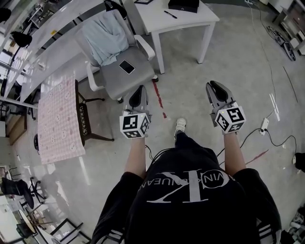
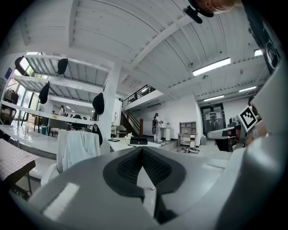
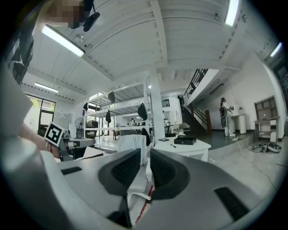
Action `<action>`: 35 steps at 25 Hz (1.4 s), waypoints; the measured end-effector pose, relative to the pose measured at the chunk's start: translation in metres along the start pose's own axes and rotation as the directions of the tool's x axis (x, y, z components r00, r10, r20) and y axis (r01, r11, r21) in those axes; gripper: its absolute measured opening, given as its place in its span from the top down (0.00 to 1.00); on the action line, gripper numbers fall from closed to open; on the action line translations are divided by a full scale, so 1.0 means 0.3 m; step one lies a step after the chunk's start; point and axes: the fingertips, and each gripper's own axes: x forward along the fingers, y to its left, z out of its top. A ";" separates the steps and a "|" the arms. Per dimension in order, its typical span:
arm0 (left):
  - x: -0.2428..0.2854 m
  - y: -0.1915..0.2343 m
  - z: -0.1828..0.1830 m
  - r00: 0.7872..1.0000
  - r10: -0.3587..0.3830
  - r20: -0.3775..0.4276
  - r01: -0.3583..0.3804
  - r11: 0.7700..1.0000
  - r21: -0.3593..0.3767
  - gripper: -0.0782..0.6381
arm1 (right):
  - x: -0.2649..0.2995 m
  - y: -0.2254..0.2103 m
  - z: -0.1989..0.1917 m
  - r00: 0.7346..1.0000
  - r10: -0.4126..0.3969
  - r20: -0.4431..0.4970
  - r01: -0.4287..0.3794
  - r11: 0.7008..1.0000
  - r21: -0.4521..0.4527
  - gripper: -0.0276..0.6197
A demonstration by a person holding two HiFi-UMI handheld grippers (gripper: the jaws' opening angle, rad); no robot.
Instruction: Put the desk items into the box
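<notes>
**Both grippers held out over open floor, desk well ahead**

- Person stands on polished floor, arms stretched forward; one shoe shows between the arms.
- Left gripper: jaw tips meet in its own view, nothing caught between them. It points toward the office chair.
- Right gripper: jaws stand a narrow slit apart, pads nearly parallel, nothing in the slit. Only the chair and floor show through it.
- White desk lies well apart from both grippers, at the top of the head view.
- On the desk: a black box at the far edge, and a pen lying just beside it on the bare top. Cannot tell whether the box is open.
- The chair sits just left of the desk. A pale garment hangs over its back, and a phone lies flat on the seat.
- Table under a pink checked cloth sits further left.
- Red tape line runs on the floor between chair and left gripper.
- Power strip with its cable lies on the floor to the right.
</notes>
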 end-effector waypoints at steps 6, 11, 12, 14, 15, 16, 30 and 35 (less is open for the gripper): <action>0.147 0.055 0.018 1.000 0.013 -0.018 -0.014 1.000 -0.007 0.88 | 0.153 -0.071 0.016 0.998 0.055 -0.016 -0.055 0.998 0.012 0.83; 0.268 0.097 0.018 0.999 0.022 -0.036 -0.023 1.000 -0.010 0.88 | 0.271 -0.147 0.020 0.998 0.064 -0.020 -0.063 0.998 0.026 0.83; 0.291 0.105 0.018 0.999 0.024 -0.039 -0.024 1.000 -0.010 0.88 | 0.293 -0.164 0.021 0.998 0.064 -0.021 -0.063 0.998 0.027 0.83; 0.339 0.122 0.019 0.999 0.024 -0.046 -0.024 1.000 -0.007 0.88 | 0.333 -0.199 0.019 0.998 0.061 -0.024 -0.060 0.998 0.036 0.83; 0.363 0.129 0.019 0.998 0.023 -0.050 -0.023 1.000 -0.005 0.88 | 0.351 -0.218 0.016 0.998 0.056 -0.025 -0.055 0.998 0.043 0.83; 0.388 0.136 0.018 0.998 0.021 -0.053 -0.021 1.000 -0.004 0.88 | 0.369 -0.238 0.013 0.998 0.051 -0.026 -0.050 0.997 0.050 0.83; 0.720 0.212 0.060 1.000 0.002 -0.006 -0.002 1.000 -0.005 0.88 | 0.619 -0.414 0.035 0.997 0.070 -0.011 -0.069 0.996 0.049 0.83; 0.759 0.231 0.057 1.000 0.000 -0.015 -0.001 1.000 -0.013 0.88 | 0.660 -0.442 0.035 0.998 0.069 -0.009 -0.068 0.996 0.059 0.83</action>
